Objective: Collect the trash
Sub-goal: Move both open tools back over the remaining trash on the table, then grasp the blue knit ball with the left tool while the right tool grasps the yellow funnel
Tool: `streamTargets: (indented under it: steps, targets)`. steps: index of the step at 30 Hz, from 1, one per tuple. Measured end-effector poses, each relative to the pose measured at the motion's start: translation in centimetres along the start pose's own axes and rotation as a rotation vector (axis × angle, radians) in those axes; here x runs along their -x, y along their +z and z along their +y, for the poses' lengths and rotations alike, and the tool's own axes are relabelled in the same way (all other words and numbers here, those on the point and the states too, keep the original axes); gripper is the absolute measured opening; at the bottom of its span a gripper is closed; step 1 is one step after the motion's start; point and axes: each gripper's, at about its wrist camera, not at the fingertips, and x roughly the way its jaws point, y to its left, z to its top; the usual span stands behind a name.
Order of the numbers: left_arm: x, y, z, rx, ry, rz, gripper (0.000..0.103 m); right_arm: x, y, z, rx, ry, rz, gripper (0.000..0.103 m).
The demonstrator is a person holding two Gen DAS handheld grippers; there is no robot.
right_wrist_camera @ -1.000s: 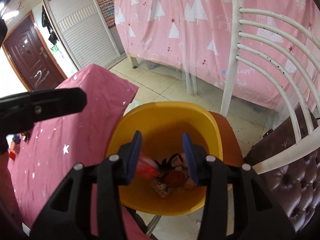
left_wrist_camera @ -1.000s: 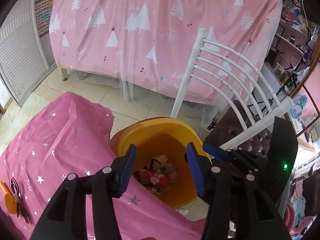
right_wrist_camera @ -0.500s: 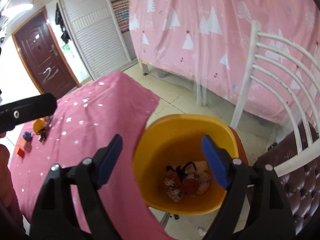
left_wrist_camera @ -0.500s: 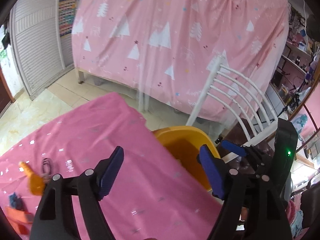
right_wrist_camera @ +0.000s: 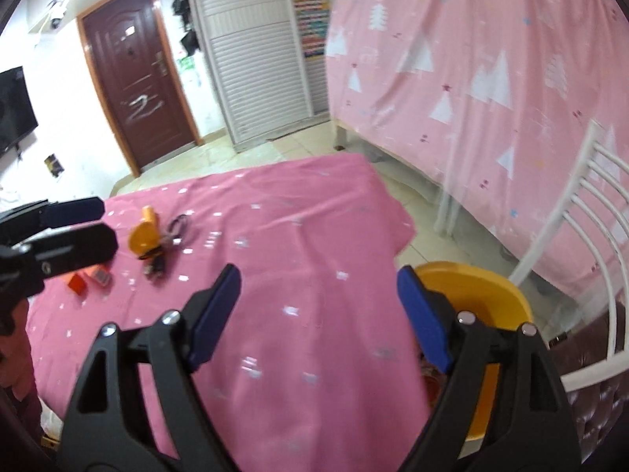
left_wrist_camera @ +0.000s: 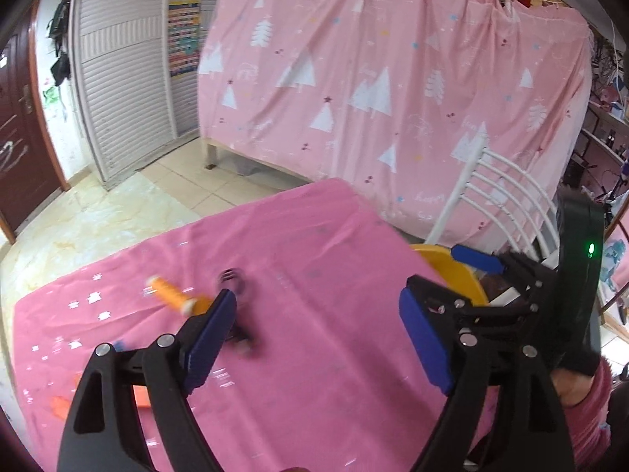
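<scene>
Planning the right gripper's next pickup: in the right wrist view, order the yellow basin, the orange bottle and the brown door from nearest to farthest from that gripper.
1. Yellow basin: beside the right gripper, just past its right finger, off the table's edge.
2. Orange bottle: far left on the pink tablecloth, beside a dark tangled item.
3. Brown door: across the room, upper left.

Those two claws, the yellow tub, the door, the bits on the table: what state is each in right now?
Left claw: empty, jaws opening.
Right claw: open, empty.
Yellow tub: upright beside the table, contents mostly hidden.
Orange item: lying on the pink tablecloth.
Dark cord: loose beside it.
Brown door: shut.
White chair: upright, unoccupied.
</scene>
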Motion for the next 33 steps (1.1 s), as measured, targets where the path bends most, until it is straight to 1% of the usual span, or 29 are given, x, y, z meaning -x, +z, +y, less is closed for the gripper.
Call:
streamTargets:
  steps: [2, 5, 12, 16, 21, 24, 33]
  targets:
    - [0.8, -0.7, 1.9, 0.003, 0.033, 0.005, 0.081, -0.3, 0.3, 1.6, 0.026, 0.029, 0.006, 0.078]
    - [1.9, -2.0, 4.8, 0.013, 0.079, 0.011, 0.082, -1.1, 0.8, 4.6, 0.063, 0.103, 0.027, 0.078]
    - [4.1, -4.5, 11.8, 0.084, 0.160, 0.028, 0.083, -2.1, 1.3, 10.4, 0.162, 0.171, 0.050, 0.078]
    - [4.7, -5.2, 14.3, 0.133, 0.154, 0.031, 0.083, -2.8, 1.7, 12.9, 0.194, 0.179, 0.058, 0.078]
    - [4.7, -5.8, 15.5, 0.136, 0.141, 0.028, 0.083, -3.5, 1.9, 14.4, 0.216, 0.165, 0.076, 0.078]
    - [4.4, -6.2, 15.9, 0.133, 0.132, 0.029, 0.083, -3.9, 2.0, 14.6, 0.224, 0.152, 0.088, 0.078]
    - [2.6, -6.0, 16.8, 0.158, 0.091, 0.052, 0.083, -5.2, 2.2, 14.8, 0.224, 0.137, 0.110, 0.078]
